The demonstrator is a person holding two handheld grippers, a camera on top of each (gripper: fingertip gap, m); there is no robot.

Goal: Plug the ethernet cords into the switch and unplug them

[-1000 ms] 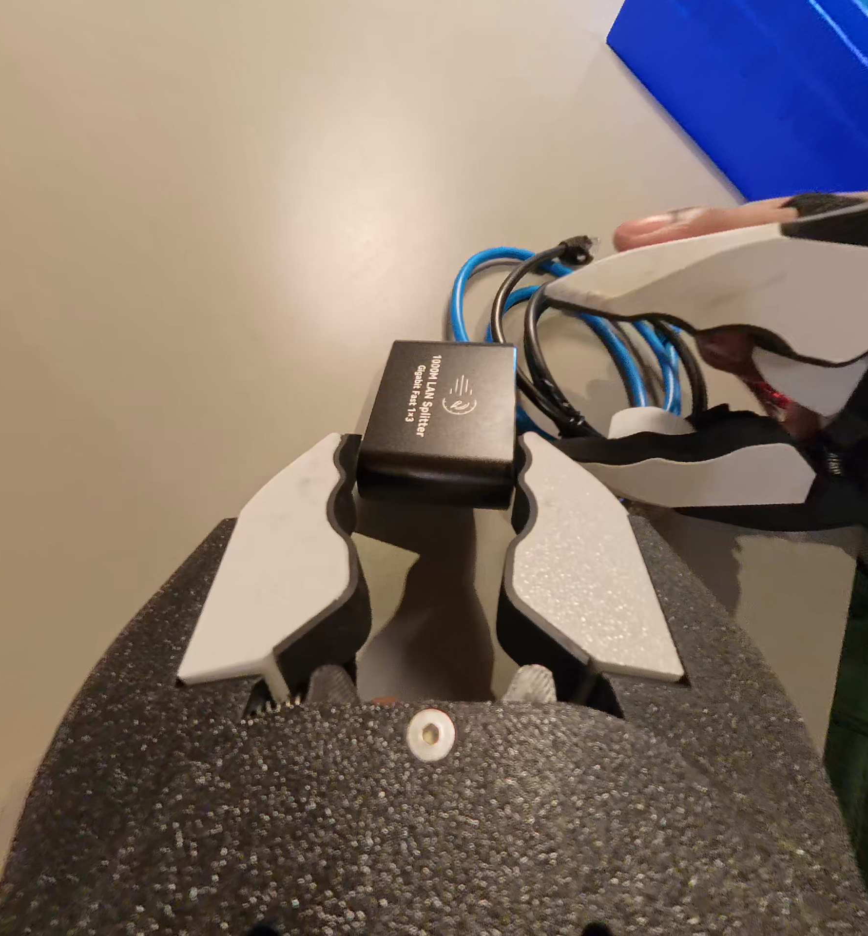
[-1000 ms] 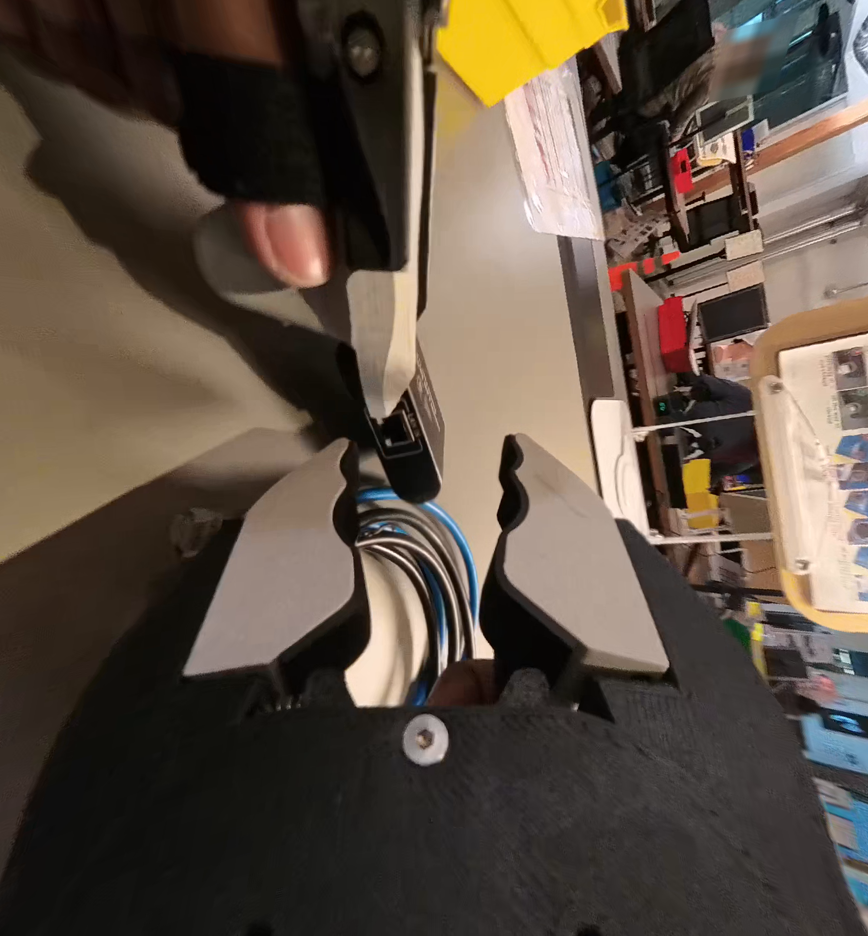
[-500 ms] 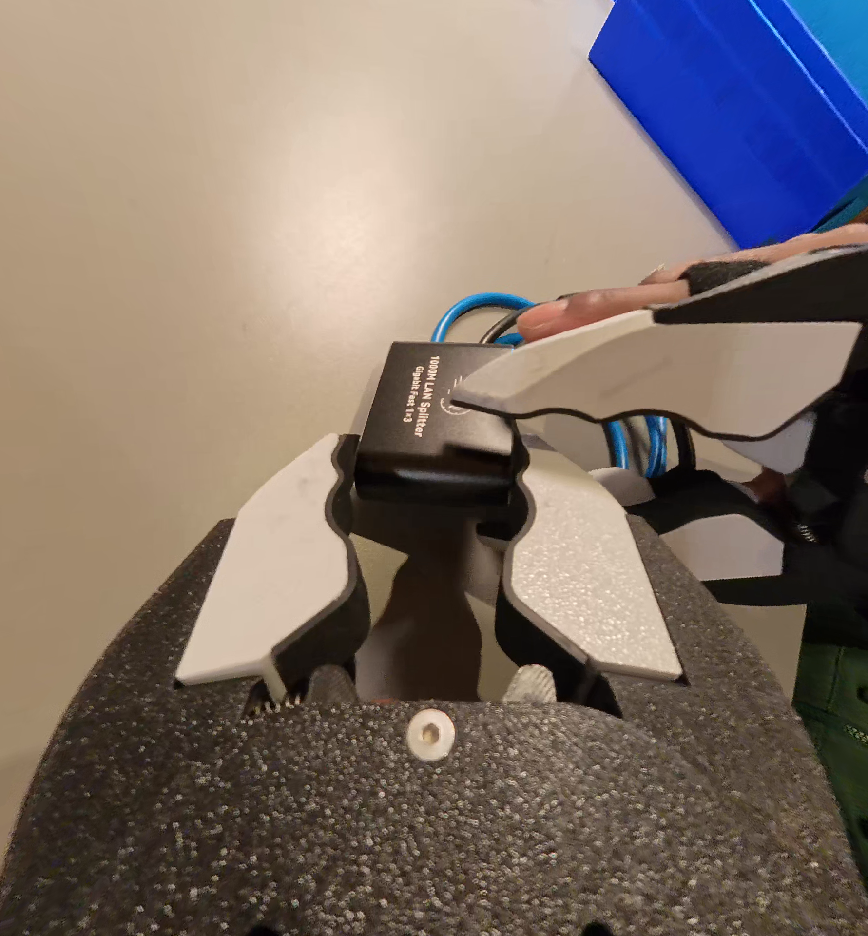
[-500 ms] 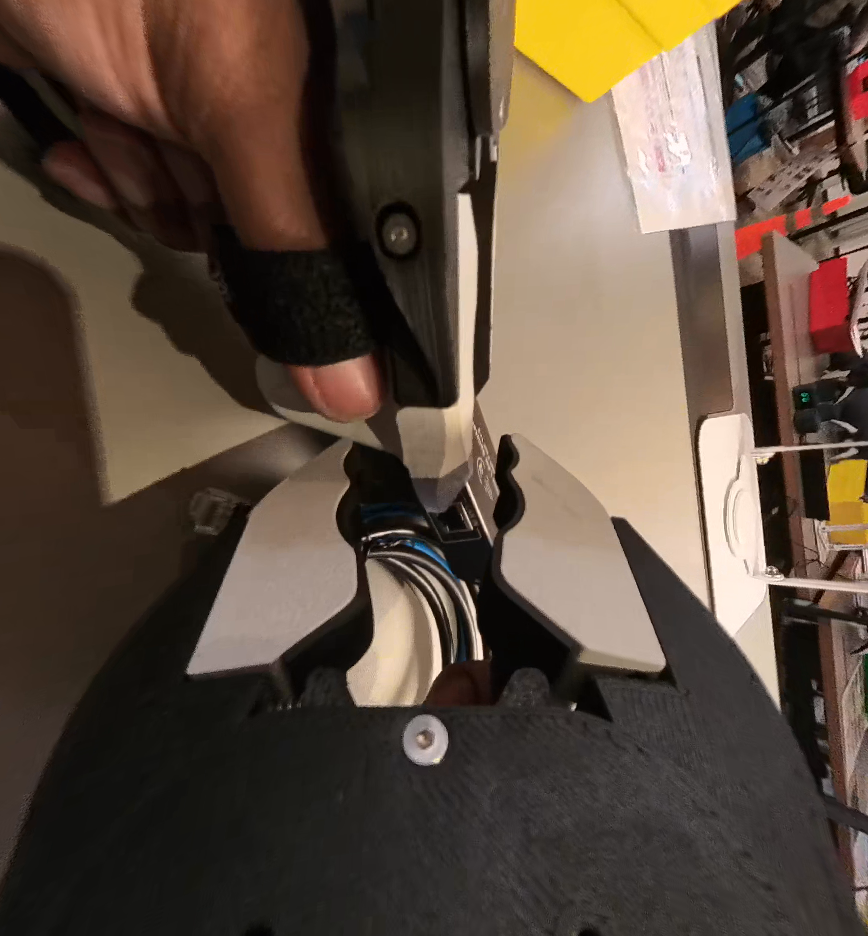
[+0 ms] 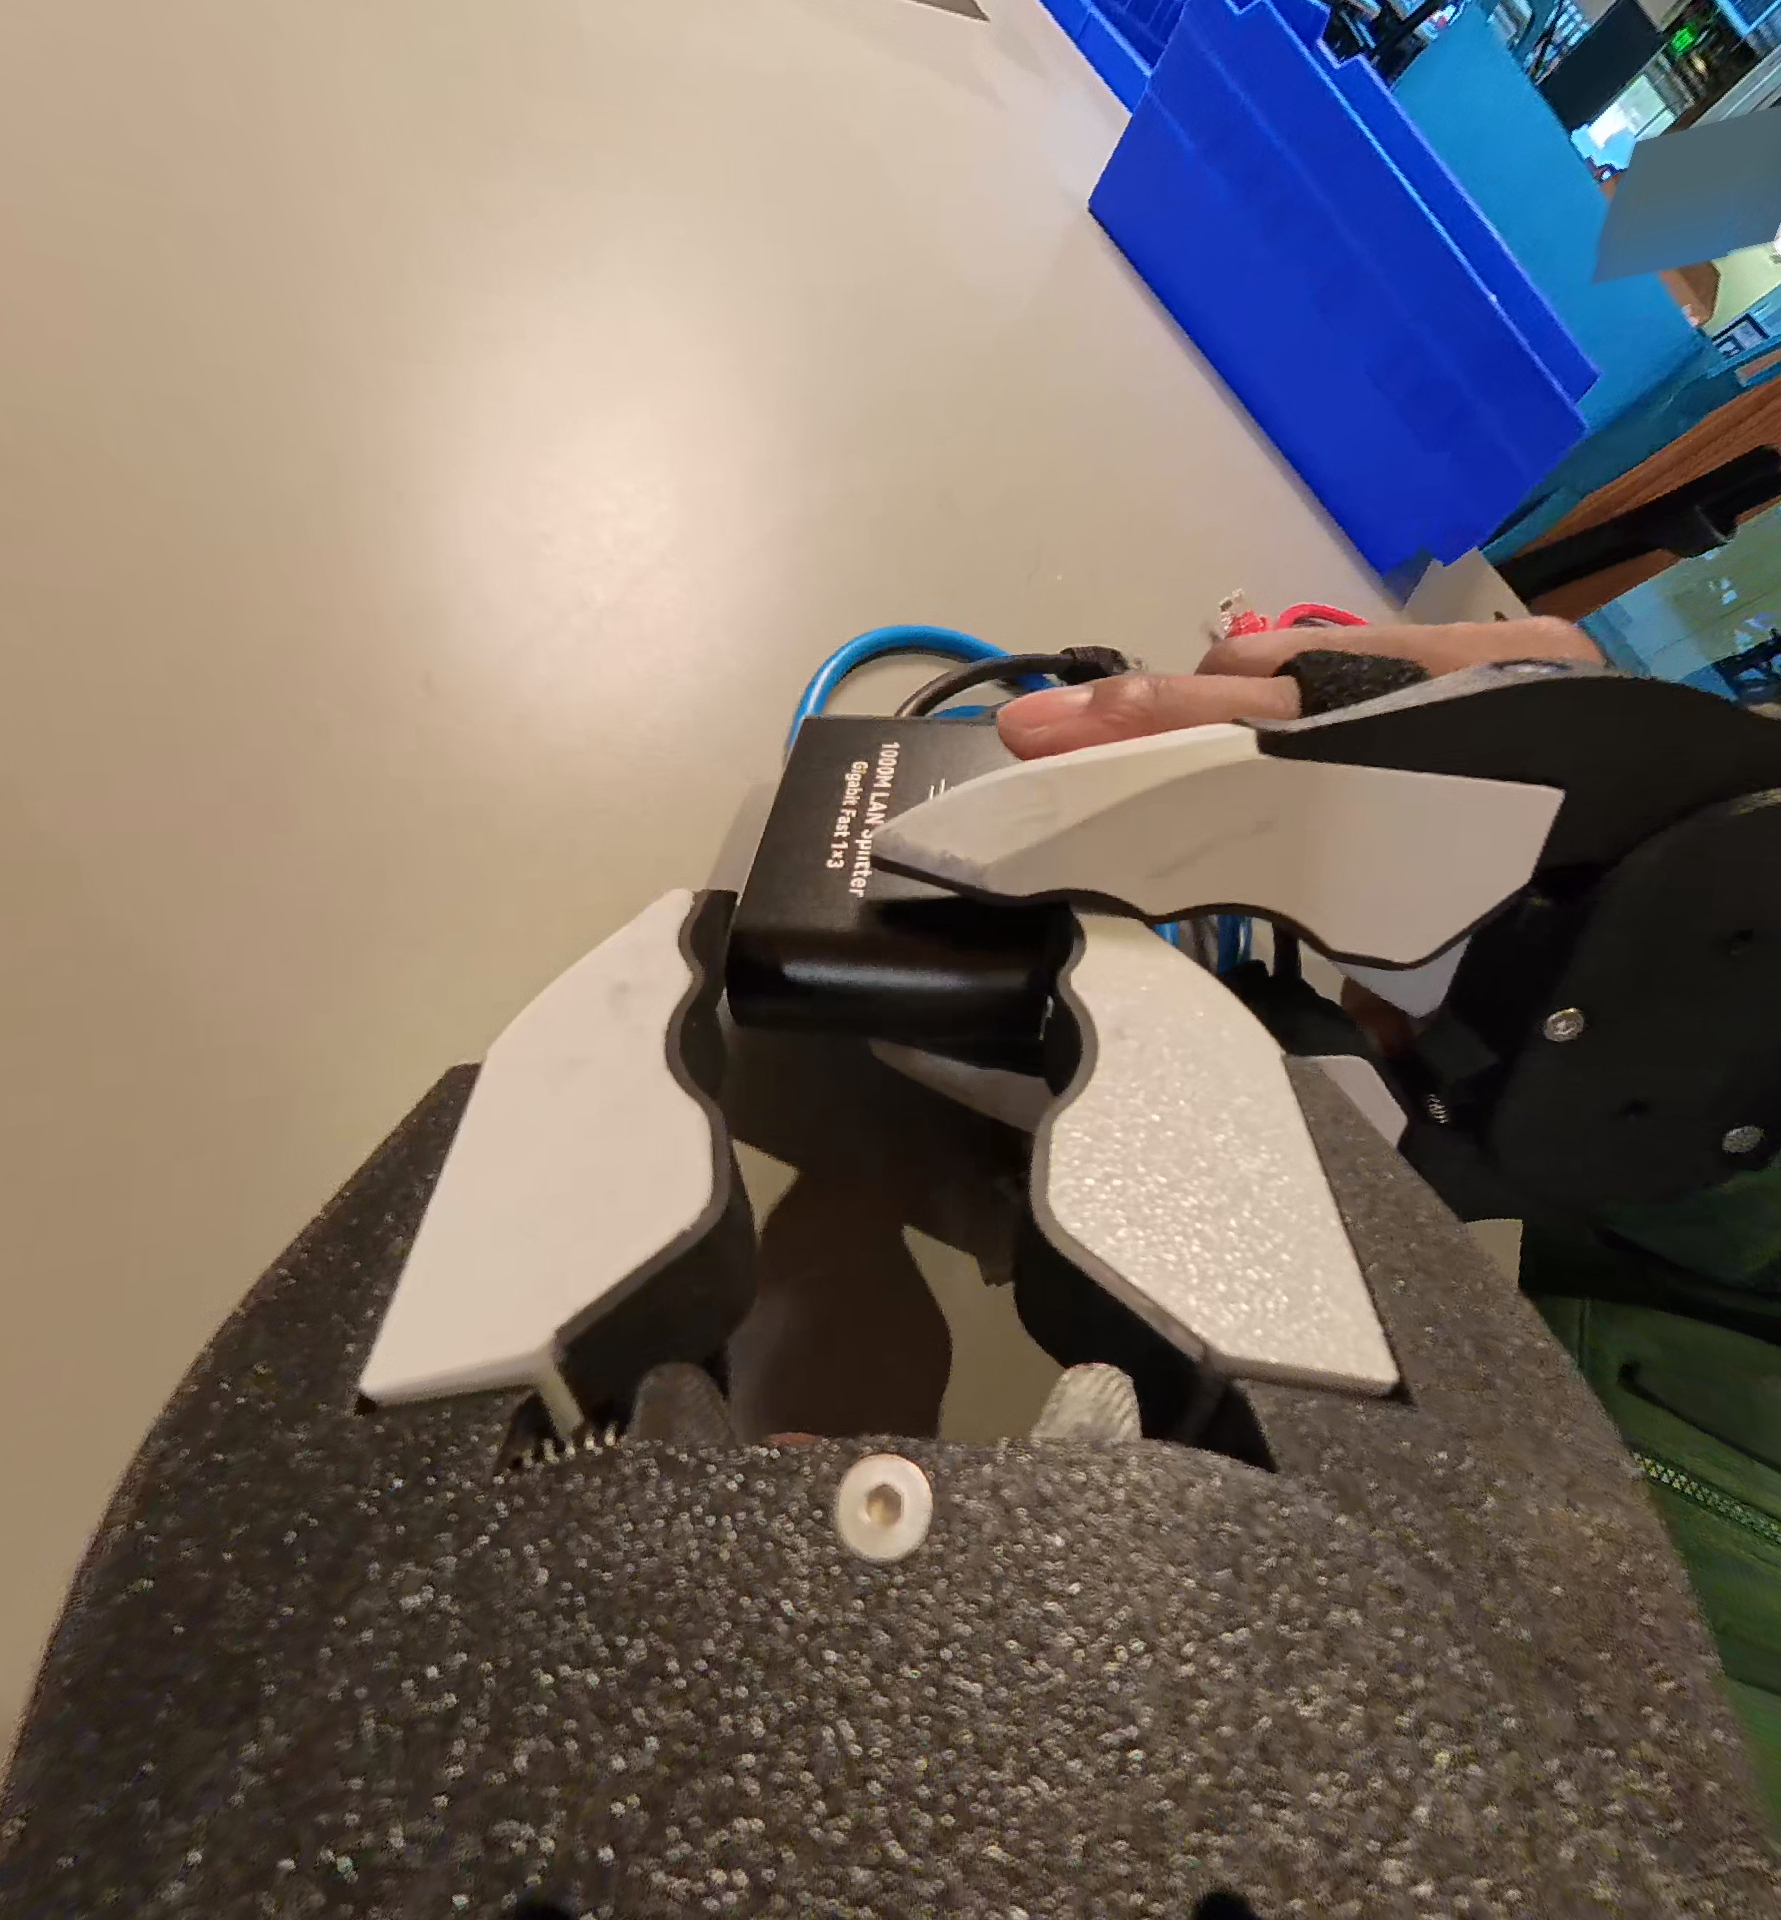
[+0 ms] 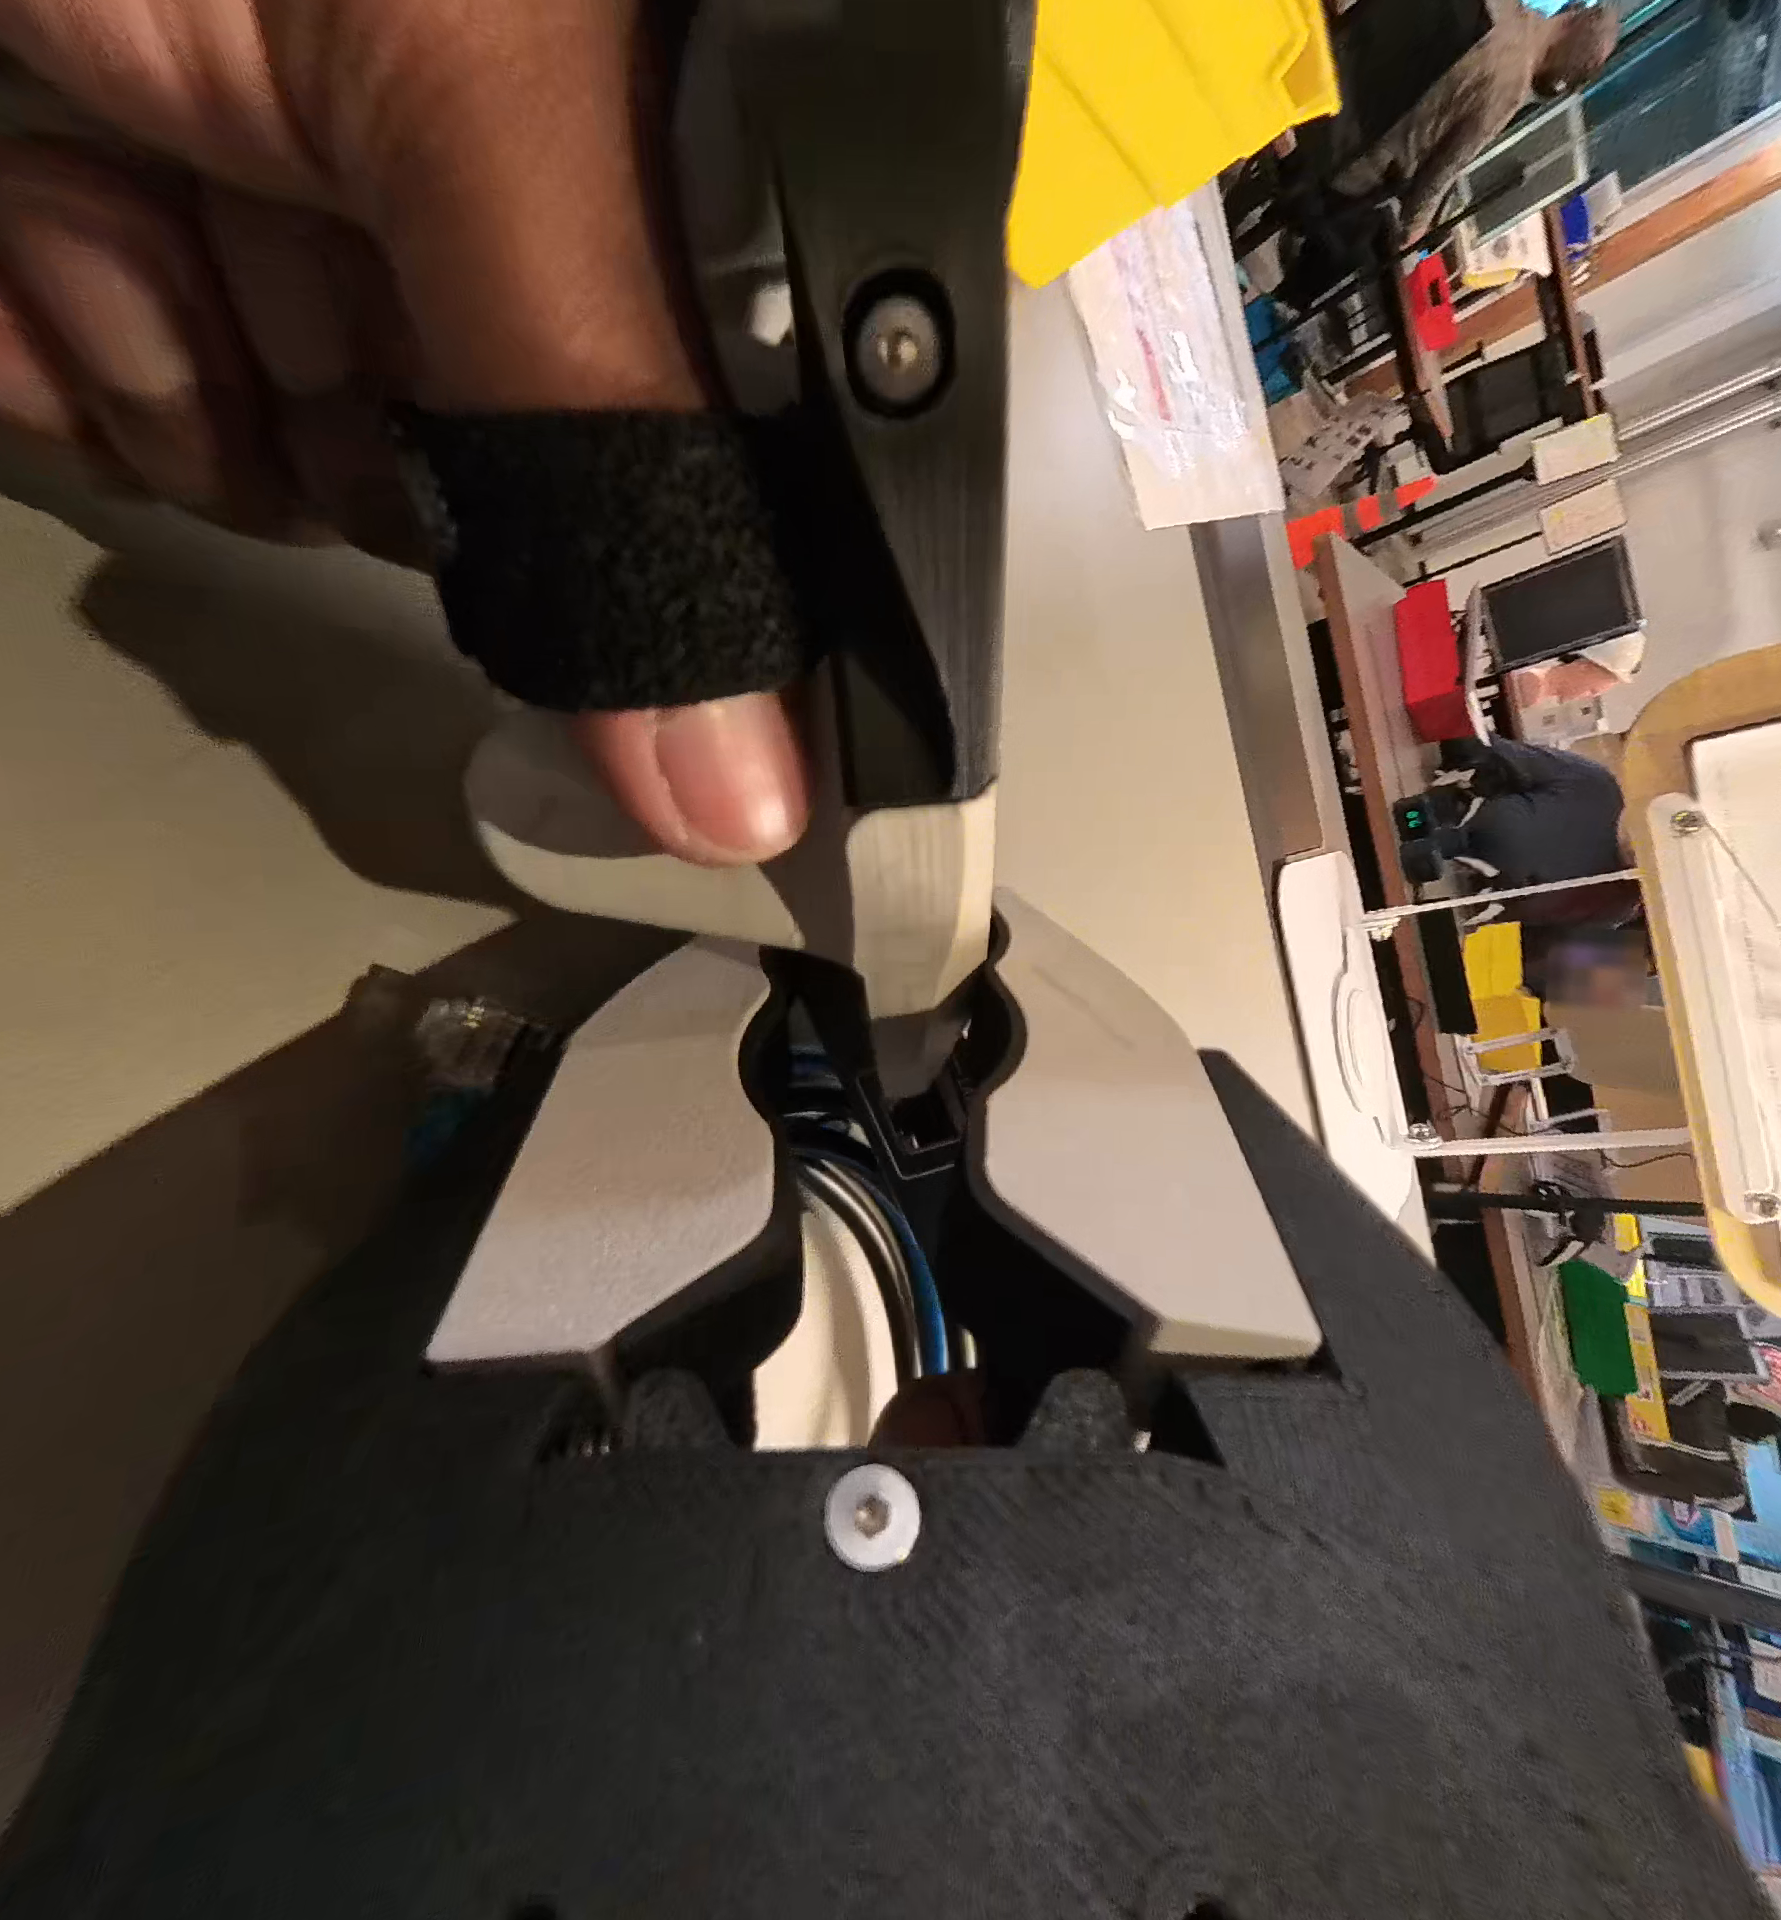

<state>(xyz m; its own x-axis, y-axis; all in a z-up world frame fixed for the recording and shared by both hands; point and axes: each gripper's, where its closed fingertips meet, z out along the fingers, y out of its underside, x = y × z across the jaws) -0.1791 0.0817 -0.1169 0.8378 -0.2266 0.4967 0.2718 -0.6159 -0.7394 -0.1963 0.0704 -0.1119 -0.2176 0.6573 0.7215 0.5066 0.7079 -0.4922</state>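
My left gripper point(image 5: 881, 966) is shut on the black switch point(image 5: 824, 831) by its sides and holds it just above the beige table. My right gripper point(image 5: 907, 956) reaches in from the right, one finger lying over the switch's top and the other beneath it. In the right wrist view my right gripper point(image 6: 881, 977) is narrowed around the switch point(image 6: 922, 1127), whose facing port is empty. A slit stays open on its left side. Coiled blue point(image 5: 865, 649) and black point(image 5: 969, 675) ethernet cords lie behind the switch. A clear plug point(image 6: 470, 1039) lies loose on the table.
Blue bins point(image 5: 1333, 260) stand at the table's far right edge, with a red cord point(image 5: 1301, 618) near them. A yellow bin point(image 6: 1156, 104) and a plastic bag point(image 6: 1177, 343) lie beyond the left gripper. A cluttered workshop with people is past the table edge. My two grippers' fingertips are within a few centimetres of each other.
My right gripper has moved in from beside the cords until its fingers sit above and below the switch, and its jaws have narrowed. My left gripper kept hold of the switch.
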